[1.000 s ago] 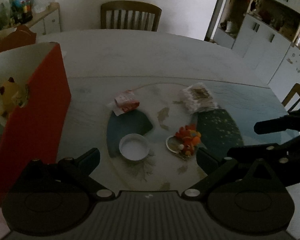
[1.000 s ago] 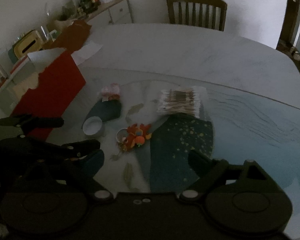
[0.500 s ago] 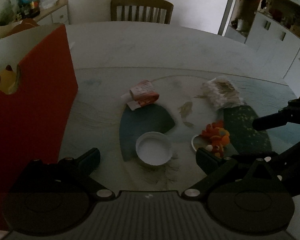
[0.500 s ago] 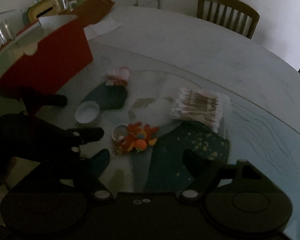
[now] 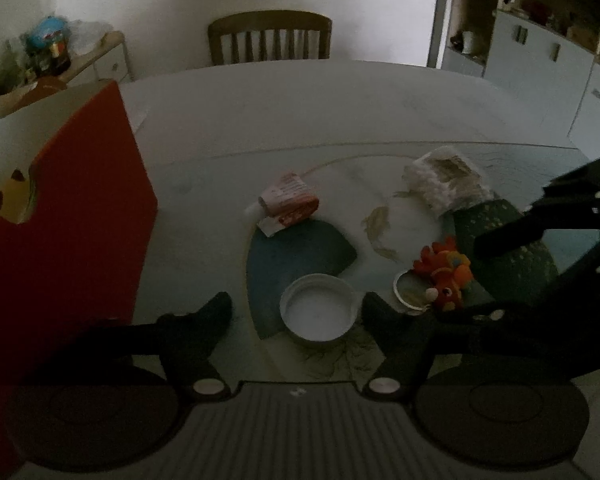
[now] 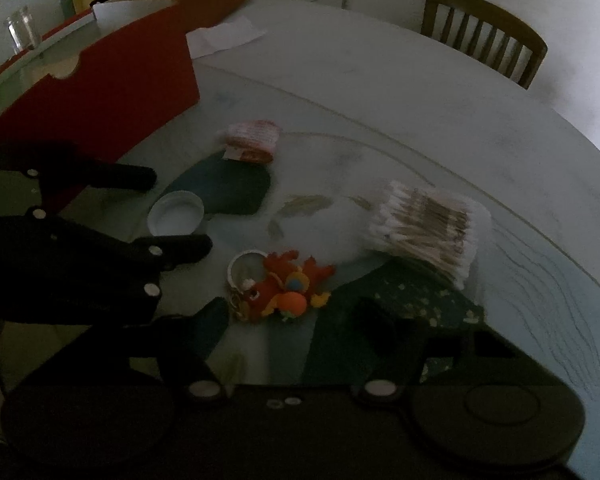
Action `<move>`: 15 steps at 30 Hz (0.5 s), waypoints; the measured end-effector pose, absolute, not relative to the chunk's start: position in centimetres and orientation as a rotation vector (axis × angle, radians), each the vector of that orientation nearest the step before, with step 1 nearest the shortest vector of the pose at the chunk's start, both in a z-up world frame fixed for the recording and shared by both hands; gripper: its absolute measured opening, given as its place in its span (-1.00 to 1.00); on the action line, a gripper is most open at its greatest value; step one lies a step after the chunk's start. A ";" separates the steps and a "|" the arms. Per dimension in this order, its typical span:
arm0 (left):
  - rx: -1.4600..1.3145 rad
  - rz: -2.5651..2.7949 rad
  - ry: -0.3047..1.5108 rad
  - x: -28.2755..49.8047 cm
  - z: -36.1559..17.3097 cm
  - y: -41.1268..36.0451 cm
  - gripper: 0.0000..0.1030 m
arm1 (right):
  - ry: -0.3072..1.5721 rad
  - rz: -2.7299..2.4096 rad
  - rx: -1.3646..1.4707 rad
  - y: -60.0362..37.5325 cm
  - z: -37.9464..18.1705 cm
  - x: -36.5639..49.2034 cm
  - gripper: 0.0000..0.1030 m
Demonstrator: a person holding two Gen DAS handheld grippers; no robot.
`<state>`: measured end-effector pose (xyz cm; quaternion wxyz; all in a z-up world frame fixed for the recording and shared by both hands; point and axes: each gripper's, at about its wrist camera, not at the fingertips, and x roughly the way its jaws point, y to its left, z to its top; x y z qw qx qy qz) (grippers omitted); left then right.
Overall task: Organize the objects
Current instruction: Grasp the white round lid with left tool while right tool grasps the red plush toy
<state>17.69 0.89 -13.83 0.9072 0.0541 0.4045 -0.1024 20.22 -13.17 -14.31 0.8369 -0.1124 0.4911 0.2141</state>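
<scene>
The left gripper [image 5: 296, 308] is held low over the table with its two black fingers spread wide, and the shallow white round plastic lid [image 5: 318, 307] is seen lying open side up between them, untouched as far as can be told. The right gripper [image 6: 296, 316] is likewise spread wide, nothing held, and the small orange and red plush toy [image 6: 288, 288] with its metal key ring [image 6: 242, 268] is framed just ahead of its fingertips.

In the left wrist view the plush toy lies just right of the white lid, with the right gripper's dark fingers beside it. Beyond the lid, toward the middle of the round, glass-topped table [image 5: 340, 112], a crumpled pink and red foil packet [image 5: 290, 204] is found. To the right of the packet, a clear bag of wooden-stemmed cotton swabs [image 6: 428, 228] is laid flat, near the plush toy but apart from it.

Along the table's left edge a tall red cardboard box [image 5: 72, 224] with a white inner face stands open; a yellow soft toy [image 5: 14, 196] is glimpsed through a cut-out in its wall. A dark wooden slat-back chair [image 5: 270, 36] is placed at the far edge.
</scene>
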 end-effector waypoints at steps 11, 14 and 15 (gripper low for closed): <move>0.130 -0.249 0.839 17.6 -13.5 0.2 -0.26 | 1.018 0.452 -0.261 -12.0 -13.9 20.1 -0.04; 0.130 -0.258 0.852 17.6 -13.4 0.1 -0.26 | 1.006 0.442 -0.268 -11.8 -13.7 19.8 -0.22; 0.128 -0.262 0.857 17.5 -13.3 0.1 -0.26 | 1.002 0.436 -0.274 -11.7 -13.6 19.7 -0.23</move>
